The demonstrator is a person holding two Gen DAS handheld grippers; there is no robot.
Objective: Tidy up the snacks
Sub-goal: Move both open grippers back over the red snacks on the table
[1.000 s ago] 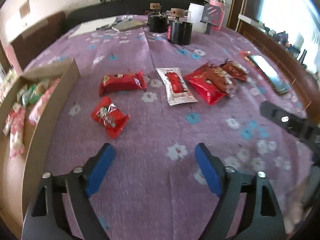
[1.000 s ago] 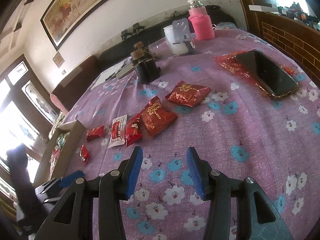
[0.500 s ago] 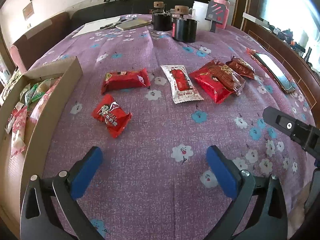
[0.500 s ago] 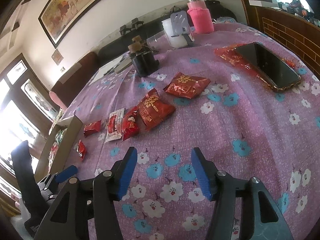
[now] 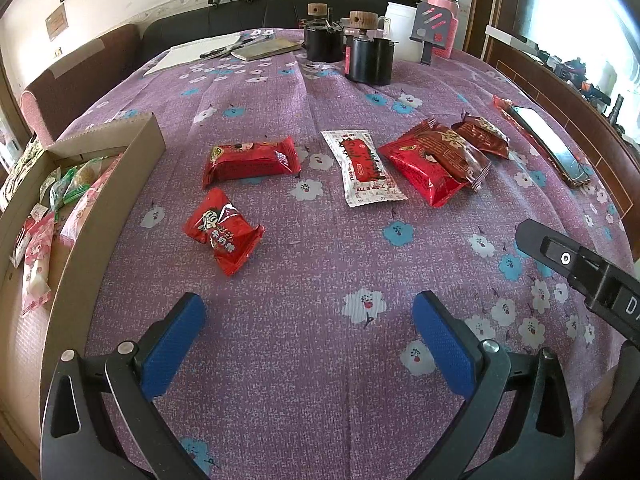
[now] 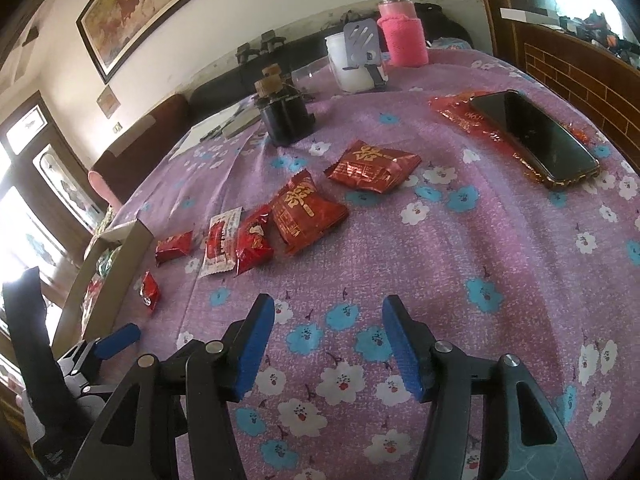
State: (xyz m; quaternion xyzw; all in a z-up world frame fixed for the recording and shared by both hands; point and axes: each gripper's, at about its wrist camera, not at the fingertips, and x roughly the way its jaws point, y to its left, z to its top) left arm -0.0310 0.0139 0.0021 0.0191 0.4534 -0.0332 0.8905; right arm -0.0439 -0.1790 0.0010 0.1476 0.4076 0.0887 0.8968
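Five snack packets are lying loose on the purple floral tablecloth: four red foil packs and one white sachet, near the cardboard box. Left gripper and right gripper are hovering, jaws released, empty.

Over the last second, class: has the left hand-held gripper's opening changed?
Yes. The left hand-held gripper has opened wider: its blue pads now stand further apart against the flowered tablecloth.
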